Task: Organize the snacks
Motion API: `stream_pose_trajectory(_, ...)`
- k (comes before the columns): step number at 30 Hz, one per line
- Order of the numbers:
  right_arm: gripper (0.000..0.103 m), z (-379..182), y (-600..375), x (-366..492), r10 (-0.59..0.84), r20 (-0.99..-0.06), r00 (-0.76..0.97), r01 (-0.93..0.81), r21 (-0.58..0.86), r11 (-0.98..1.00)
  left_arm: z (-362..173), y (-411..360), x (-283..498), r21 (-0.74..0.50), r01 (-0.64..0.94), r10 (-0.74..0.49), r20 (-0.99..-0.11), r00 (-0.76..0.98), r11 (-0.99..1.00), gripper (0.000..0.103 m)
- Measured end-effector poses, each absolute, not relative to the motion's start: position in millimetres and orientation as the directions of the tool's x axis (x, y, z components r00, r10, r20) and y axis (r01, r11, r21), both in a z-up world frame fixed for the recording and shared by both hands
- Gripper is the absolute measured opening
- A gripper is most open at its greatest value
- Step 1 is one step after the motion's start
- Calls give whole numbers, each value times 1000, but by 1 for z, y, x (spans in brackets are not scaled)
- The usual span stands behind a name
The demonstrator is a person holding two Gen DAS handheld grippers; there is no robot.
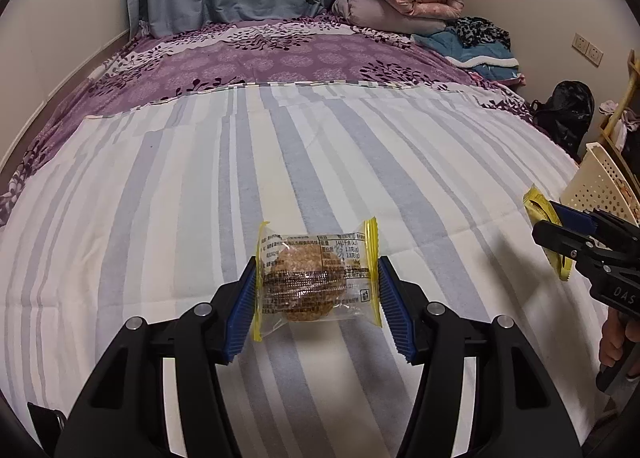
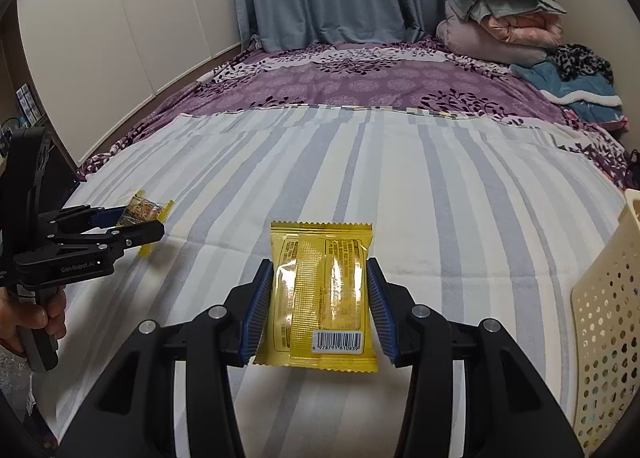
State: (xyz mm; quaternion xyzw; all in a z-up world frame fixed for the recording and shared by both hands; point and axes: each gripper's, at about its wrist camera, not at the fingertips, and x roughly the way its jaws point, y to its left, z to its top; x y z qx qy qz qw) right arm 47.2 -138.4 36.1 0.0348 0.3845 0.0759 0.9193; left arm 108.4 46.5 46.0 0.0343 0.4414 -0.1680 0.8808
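Note:
My left gripper (image 1: 316,282) is shut on a clear, yellow-edged packet with a round brown cookie (image 1: 316,278), held just above the striped sheet (image 1: 180,198). My right gripper (image 2: 318,294) is shut on a yellow foil snack packet (image 2: 322,290) with a barcode, also above the sheet. Each gripper shows in the other's view: the right gripper (image 1: 556,230) holds its yellow packet (image 1: 538,206) at the right edge, the left gripper (image 2: 148,224) holds the cookie packet (image 2: 142,210) at the left. A cream perforated basket (image 2: 608,322) stands right of the right gripper, also seen in the left wrist view (image 1: 600,182).
The bed carries a purple floral cover (image 1: 280,58) beyond the striped sheet. Folded quilts (image 2: 504,14) and blue clothes (image 2: 580,90) are piled at the far right. White wardrobe doors (image 2: 120,30) run along the left. A black bag (image 1: 568,110) sits beside the bed.

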Motion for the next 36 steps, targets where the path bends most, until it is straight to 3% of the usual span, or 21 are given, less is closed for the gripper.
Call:
stream_pose_trajectory(19, 47, 55, -179, -13, 169, -629, 759, -52, 200, 978, 71, 6, 67, -30, 396, -279, -760, 587, 918, 59)
stream_pose_trajectory(23, 47, 50, -186, -20, 165, -631, 758, -35, 214, 976, 56, 17, 71, -20, 358, -239, -779, 580, 934, 81)
stream_pose_trajectory(26, 47, 43, -188, -23, 170, -641, 749, -24, 231, 973, 41, 29, 78, -40, 351, -242, -796, 555, 936, 88)
stream_pose_trajectory(36, 47, 36, -181, -18, 180, -658, 732, -26, 237, 971, 7, 44, 110, -50, 332, -223, -831, 509, 942, 88)
